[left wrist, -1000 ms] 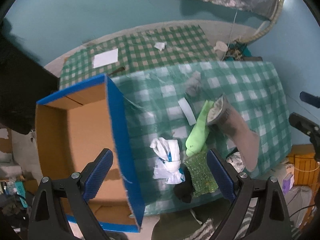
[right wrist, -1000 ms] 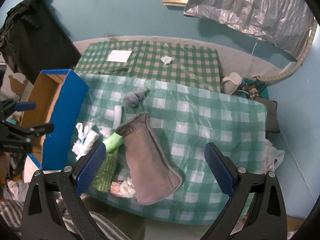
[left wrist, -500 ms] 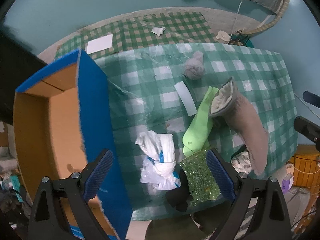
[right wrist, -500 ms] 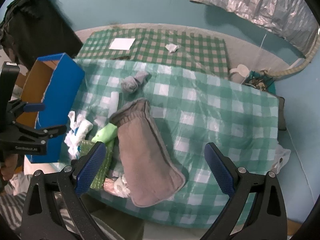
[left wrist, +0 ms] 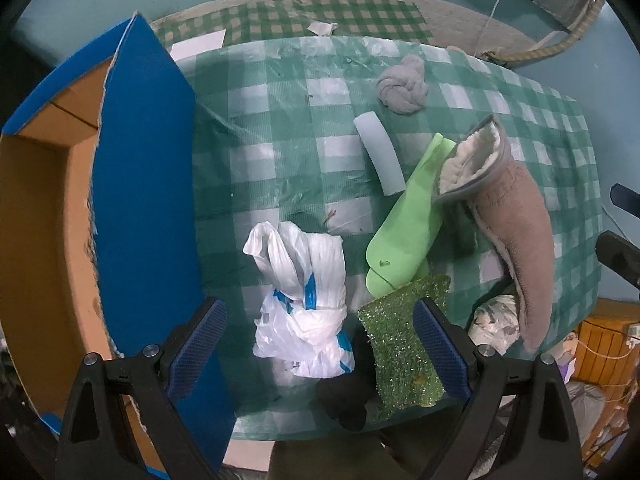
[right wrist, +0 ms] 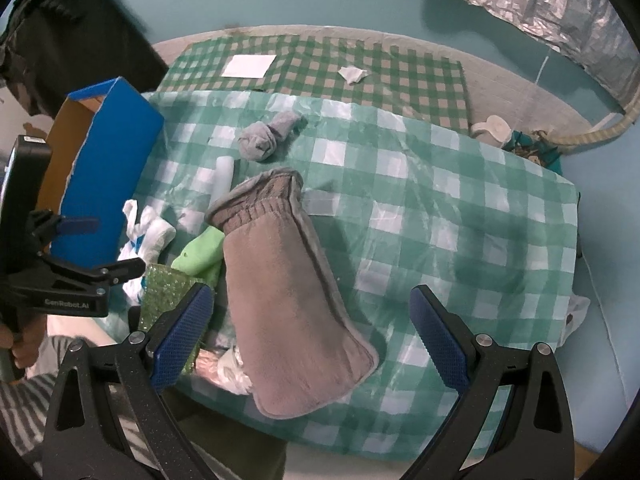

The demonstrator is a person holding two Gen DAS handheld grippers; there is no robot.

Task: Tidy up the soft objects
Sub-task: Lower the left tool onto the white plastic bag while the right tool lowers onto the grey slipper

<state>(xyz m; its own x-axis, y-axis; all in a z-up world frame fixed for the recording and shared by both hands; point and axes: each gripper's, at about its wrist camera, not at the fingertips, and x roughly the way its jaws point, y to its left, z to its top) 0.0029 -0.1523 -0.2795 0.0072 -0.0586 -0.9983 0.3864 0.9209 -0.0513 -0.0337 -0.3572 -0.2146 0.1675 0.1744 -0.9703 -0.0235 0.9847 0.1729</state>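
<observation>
Two grippers hang over your table (right wrist: 460, 208), and both have their fingers spread wide with nothing between them. Take the blue cardboard box (left wrist: 140, 184) as your landmark: it stands open at the table's left end. Your left gripper (left wrist: 318, 344) hovers just right of the box's blue wall, with its fingers either side of the knotted white plastic bag (left wrist: 304, 300) and the glittery green sponge (left wrist: 404, 344). Beyond the sponge, farther from the box, lies the lime-green sock (left wrist: 408, 220), partly under the fleece-lined grey slipper (left wrist: 516, 216). A pale foam strip (left wrist: 380, 158) lies between box and slipper, and the balled grey socks (left wrist: 402, 88) sit toward the far edge. Your right gripper (right wrist: 310, 338) hovers over the slipper's toe end, well apart from the box.
</observation>
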